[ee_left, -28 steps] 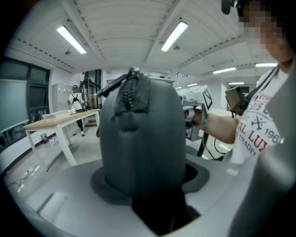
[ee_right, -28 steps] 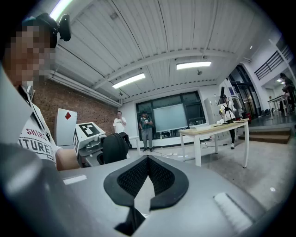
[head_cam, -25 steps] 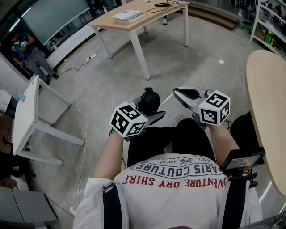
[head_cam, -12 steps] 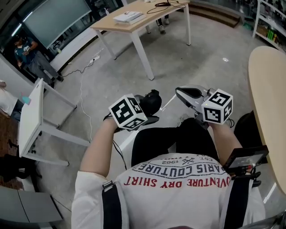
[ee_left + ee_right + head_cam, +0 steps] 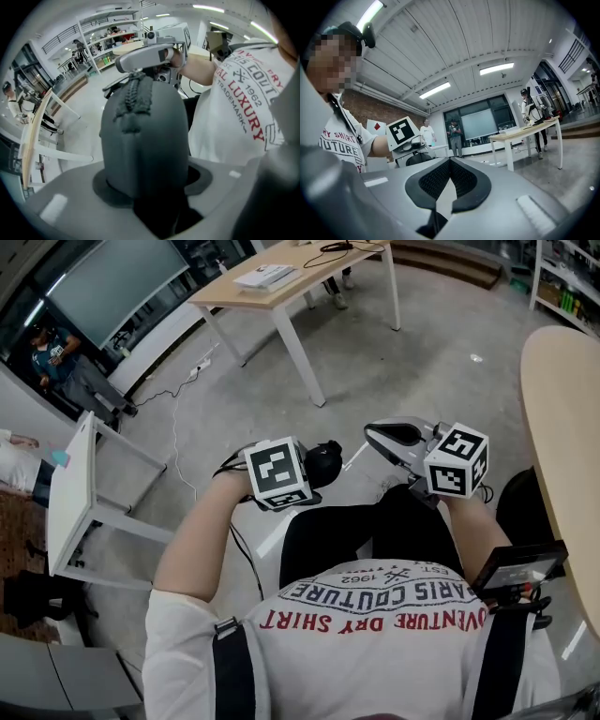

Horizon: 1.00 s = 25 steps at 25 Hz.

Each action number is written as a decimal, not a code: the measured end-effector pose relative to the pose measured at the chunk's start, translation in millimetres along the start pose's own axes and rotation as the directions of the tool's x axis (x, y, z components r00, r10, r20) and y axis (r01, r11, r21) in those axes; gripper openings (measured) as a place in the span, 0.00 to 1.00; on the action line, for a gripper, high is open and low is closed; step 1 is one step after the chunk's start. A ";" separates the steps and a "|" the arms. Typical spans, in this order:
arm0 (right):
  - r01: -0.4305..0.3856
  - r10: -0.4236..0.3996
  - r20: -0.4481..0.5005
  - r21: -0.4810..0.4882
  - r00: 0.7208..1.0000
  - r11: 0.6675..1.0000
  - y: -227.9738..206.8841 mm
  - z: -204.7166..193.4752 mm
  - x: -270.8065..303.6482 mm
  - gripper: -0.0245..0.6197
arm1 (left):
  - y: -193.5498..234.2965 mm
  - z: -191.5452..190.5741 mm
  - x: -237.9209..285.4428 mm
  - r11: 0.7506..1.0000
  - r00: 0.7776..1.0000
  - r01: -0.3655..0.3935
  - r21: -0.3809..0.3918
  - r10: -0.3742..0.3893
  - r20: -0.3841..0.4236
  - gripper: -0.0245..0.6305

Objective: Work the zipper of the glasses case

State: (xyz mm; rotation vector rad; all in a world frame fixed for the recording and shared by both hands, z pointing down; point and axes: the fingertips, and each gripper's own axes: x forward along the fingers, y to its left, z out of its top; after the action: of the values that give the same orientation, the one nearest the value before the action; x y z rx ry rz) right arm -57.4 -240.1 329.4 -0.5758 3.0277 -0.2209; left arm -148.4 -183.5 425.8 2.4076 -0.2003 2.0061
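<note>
A dark grey glasses case fills the left gripper view, standing on end with its zipper running up the side that faces the camera. My left gripper is shut on the case above the person's lap. My right gripper hovers a short way to the right of the case, shut and holding nothing; its pads meet with only air between them. From the right gripper view the left gripper's marker cube and the case show to the left.
A wooden table stands on the concrete floor ahead. A small white table is at the left and a round tabletop edge at the right. A cable trails across the floor. People stand in the background.
My left gripper has moved right with the case and turned, so its marker cube now faces up beside the right gripper. The right gripper has stayed nearly in place.
</note>
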 end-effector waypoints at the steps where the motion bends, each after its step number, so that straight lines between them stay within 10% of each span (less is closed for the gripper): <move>1: -0.018 0.018 0.007 -0.006 1.000 1.000 3.2 1.4 -0.3 0.04 | 0.5 -0.5 -0.8 1.000 1.000 -0.002 0.010 0.002 -0.015 0.42; 9: -0.190 0.198 0.068 -0.103 0.978 0.976 42.2 12.9 -0.4 0.04 | 1.7 -9.7 -6.1 0.996 0.991 0.000 0.088 0.012 -0.131 0.42; 17: -0.378 0.398 0.074 -0.198 0.914 0.904 80.3 24.6 -5.4 0.18 | -15.1 2.1 -11.6 0.964 0.992 0.003 0.265 0.032 -0.125 0.42; 25: -0.458 0.472 0.003 -0.231 0.882 0.858 100.2 18.0 -3.5 0.25 | -29.4 10.6 -13.2 0.957 0.994 0.048 0.285 -0.018 -0.106 0.42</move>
State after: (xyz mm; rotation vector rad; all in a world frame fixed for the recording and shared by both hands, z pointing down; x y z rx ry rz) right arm -89.0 -149.0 296.7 0.1577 3.0324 0.1621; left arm -137.4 -154.0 413.2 2.4331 0.1431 2.2768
